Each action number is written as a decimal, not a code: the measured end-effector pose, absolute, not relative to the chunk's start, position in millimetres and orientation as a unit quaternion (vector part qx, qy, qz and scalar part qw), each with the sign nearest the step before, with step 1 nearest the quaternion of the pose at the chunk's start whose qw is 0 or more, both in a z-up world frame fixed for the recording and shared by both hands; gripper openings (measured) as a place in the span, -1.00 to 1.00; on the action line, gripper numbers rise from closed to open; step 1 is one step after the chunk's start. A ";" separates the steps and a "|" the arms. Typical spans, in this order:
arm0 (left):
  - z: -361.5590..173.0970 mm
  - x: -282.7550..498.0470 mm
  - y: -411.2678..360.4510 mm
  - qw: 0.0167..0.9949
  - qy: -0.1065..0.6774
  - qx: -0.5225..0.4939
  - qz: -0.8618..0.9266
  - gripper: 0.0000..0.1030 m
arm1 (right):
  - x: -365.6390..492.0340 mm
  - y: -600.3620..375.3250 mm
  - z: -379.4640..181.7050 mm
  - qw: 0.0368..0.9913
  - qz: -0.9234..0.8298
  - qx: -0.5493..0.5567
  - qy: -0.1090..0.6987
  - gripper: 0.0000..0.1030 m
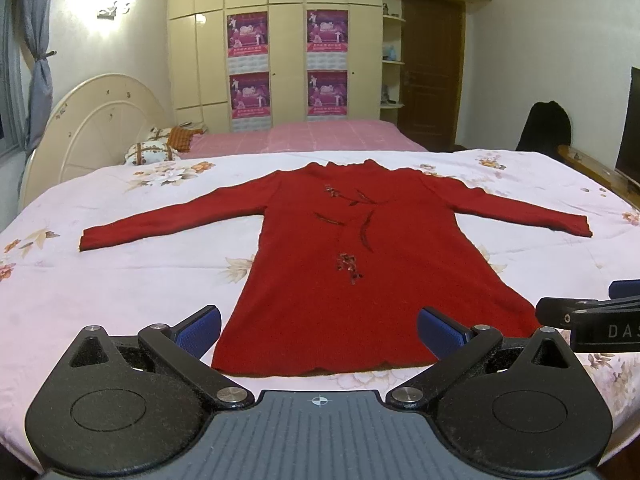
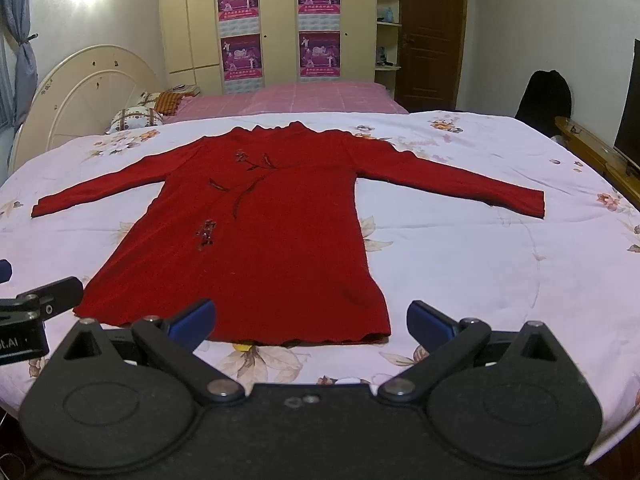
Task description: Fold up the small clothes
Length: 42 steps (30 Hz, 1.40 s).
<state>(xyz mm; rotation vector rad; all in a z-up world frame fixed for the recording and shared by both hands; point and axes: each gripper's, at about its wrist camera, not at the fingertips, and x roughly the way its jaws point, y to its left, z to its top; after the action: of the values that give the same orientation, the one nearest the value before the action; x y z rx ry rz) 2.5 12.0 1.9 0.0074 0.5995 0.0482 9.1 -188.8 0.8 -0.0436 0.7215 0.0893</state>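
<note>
1. My left gripper [image 1: 319, 330] is spread wide and holds nothing. Its blue fingers [image 1: 202, 330] sit on either side of the bottom hem of the red sweater [image 1: 352, 280].
2. My right gripper [image 2: 312, 326] is spread wide too, with nothing in it. It sits over the hem's right corner.
3. Each gripper shows at the side of the other's view, close by.
4. The sweater lies flat and face up on the flowered sheet [image 1: 140, 280]. Both sleeves stick straight out, and the collar points away from me.
5. It looks soft and fuzzy, with dark stitched flowers [image 2: 206, 234] down the front.
6. I see bare sheet on both sides of the sweater.
7. A pink bed [image 1: 320, 136] lies past the far edge.
</note>
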 end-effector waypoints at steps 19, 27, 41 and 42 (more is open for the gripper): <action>-0.9 16.8 8.4 0.951 0.309 -0.015 0.014 1.00 | 5.8 -209.0 -2.6 0.956 0.038 -0.007 0.292 0.98; 4.0 42.4 -4.2 0.956 0.291 -0.018 -0.015 1.00 | 21.1 -244.2 0.7 0.953 0.019 0.044 0.300 0.98; 15.3 165.2 -45.6 0.960 0.273 -0.009 -0.060 1.00 | 125.6 -399.3 -1.0 0.940 -0.113 0.217 0.236 0.90; 12.7 174.7 -47.2 0.958 0.279 -0.014 -0.062 1.00 | 132.7 -406.6 -5.1 0.939 -0.120 0.225 0.231 0.90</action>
<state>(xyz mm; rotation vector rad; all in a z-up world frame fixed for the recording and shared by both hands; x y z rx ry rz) 174.7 -47.2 12.7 -0.0292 0.5652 -0.1249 132.7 -406.6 -5.1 0.4601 0.4707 -0.2456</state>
